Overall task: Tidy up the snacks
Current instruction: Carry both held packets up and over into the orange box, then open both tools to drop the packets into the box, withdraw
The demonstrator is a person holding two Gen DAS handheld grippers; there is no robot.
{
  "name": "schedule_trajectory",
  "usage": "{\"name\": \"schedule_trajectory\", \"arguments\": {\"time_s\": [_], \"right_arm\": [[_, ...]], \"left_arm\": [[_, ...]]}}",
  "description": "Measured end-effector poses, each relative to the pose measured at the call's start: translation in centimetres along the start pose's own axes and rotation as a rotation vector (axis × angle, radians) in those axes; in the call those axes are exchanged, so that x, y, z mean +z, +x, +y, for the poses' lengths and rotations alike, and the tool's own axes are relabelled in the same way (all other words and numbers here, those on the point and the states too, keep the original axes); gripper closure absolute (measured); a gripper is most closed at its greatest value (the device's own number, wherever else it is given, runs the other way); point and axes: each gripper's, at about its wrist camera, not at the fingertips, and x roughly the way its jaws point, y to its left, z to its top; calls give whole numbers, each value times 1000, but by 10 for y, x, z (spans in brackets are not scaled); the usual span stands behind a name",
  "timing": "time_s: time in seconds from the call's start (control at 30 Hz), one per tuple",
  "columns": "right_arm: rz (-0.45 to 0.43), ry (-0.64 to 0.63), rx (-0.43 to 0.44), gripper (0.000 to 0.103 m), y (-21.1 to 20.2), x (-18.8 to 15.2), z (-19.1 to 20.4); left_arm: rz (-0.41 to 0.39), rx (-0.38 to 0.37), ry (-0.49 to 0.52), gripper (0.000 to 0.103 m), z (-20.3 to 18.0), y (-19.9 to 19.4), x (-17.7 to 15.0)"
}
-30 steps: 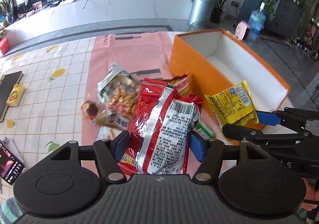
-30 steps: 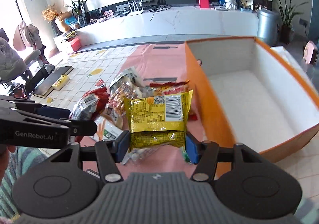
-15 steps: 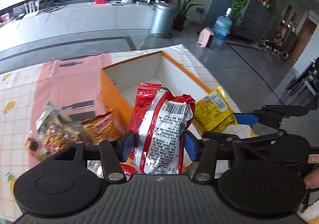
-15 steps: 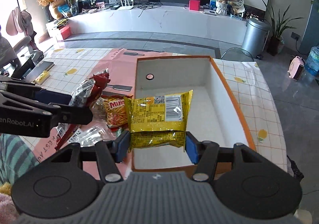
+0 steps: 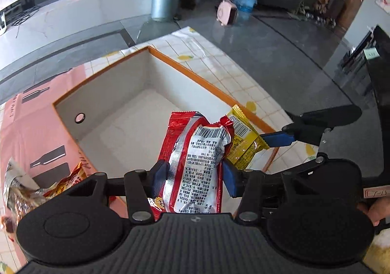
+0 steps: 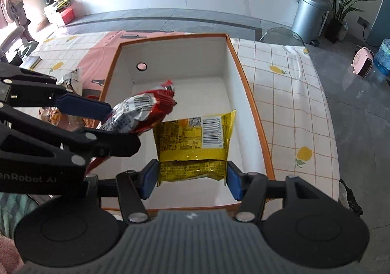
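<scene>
Above the empty orange box (image 6: 246, 93) on the desk (image 6: 287, 93), I hold the red bag (image 5: 195, 164) clamped in the left gripper (image 5: 192, 176) and the yellow packet (image 6: 195, 142) in the right gripper (image 6: 191, 179), so I should lower both before parting the jaws.

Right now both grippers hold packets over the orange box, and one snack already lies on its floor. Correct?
Not quite: the box floor is bare. The right wrist view shows the orange box with nothing lying inside. The rest holds: left gripper clamps the red packet, right gripper the yellow packet, both above it.
</scene>
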Motion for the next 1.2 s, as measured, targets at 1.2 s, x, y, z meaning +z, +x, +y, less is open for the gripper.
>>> {"name": "schedule_trajectory", "arguments": {"time_s": [1.2], "right_arm": [[324,-46,59,30,78,16,-3]], "left_arm": [[90,19,81,30,6,24,3]]}}
